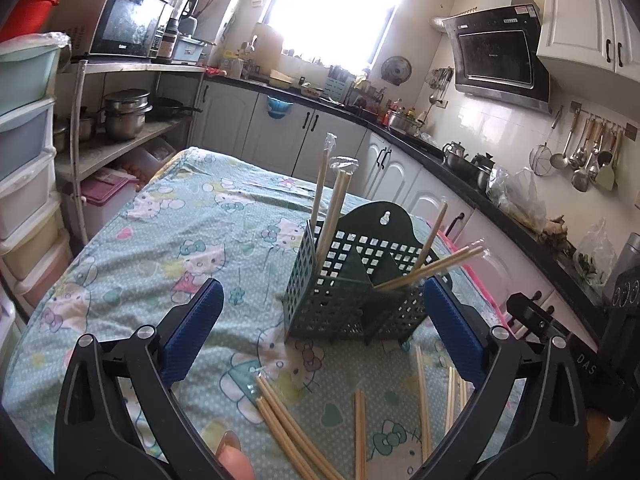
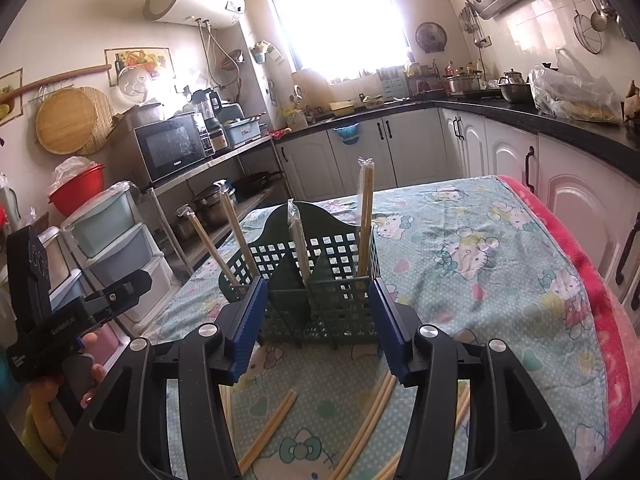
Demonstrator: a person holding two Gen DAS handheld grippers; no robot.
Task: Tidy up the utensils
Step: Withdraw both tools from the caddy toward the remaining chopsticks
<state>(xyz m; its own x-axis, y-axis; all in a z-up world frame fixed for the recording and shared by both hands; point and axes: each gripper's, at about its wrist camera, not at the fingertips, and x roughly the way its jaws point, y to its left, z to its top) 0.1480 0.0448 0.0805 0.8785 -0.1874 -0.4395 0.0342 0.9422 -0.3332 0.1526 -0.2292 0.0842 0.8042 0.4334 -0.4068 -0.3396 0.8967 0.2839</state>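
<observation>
Green utensil caddy (image 1: 352,284) upright mid-table on cartoon-print cloth (image 1: 168,232); wrapped chopsticks (image 1: 334,208) standing in compartments. Loose chopstick pairs (image 1: 288,428) lie flat at caddy's 6 o'clock. Left gripper (image 1: 320,328) level, jaws spread wide, empty. Right gripper (image 2: 318,320) level, jaws apart, empty, flanking caddy front, contact unclear.

My left gripper (image 1: 320,320) hangs over the table, blue pads (image 1: 192,332) spread wide, nothing between them. Green holder (image 1: 352,280) stands upright on the patterned tablecloth (image 1: 180,220), just beyond my fingertips. Wrapped chopstick pairs (image 1: 334,208) stand tilted in its left compartment; others (image 1: 436,268) lean out to the right from the right-hand side. Loose chopstick pairs (image 1: 288,428) lie flat on the cloth in front of the holder, between my fingers. Right gripper's body (image 1: 560,332) shows at right edge; its jaws not visible.
</observation>
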